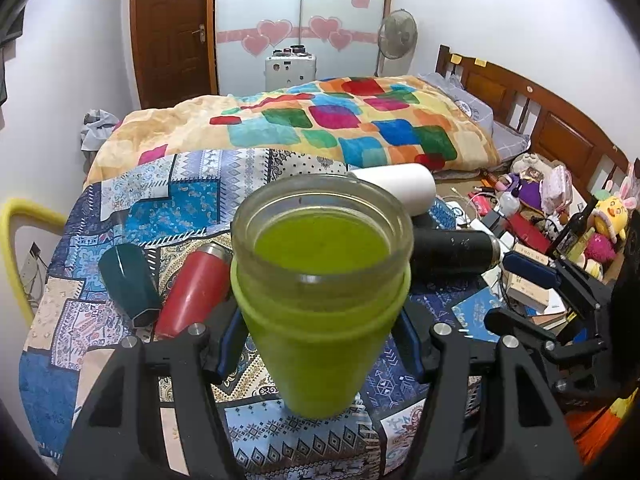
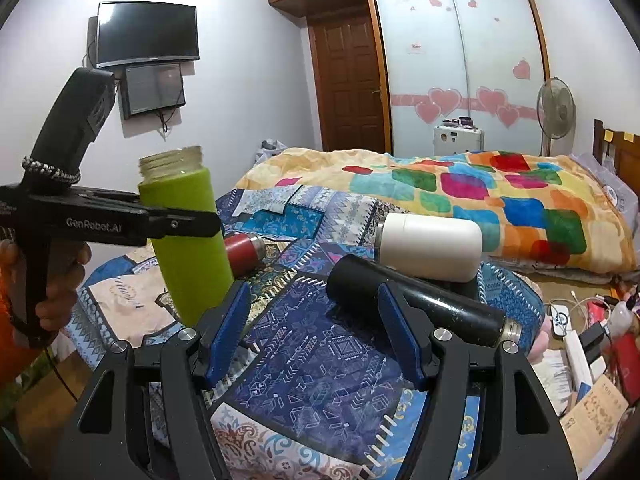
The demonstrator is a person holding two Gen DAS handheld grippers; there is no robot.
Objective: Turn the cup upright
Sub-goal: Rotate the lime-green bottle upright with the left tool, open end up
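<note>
Green cup (image 1: 320, 292) standing mouth-up on the blue patterned blanket (image 1: 120, 216), squeezed on both sides by the left gripper (image 1: 322, 344), just beside the red bottle (image 1: 192, 292) lying flat; right gripper (image 2: 316, 332) wide open, holding nothing, near the black bottle (image 2: 420, 300).

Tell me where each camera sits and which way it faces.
Left wrist: on the left gripper, looking along its fingers, which clamp the upright green cup; the right gripper shows at the far right.
Right wrist: on the right gripper, open over the patterned cloth; shows the person's left hand.
Shared: green cup, black bottle, white bottle.
</note>
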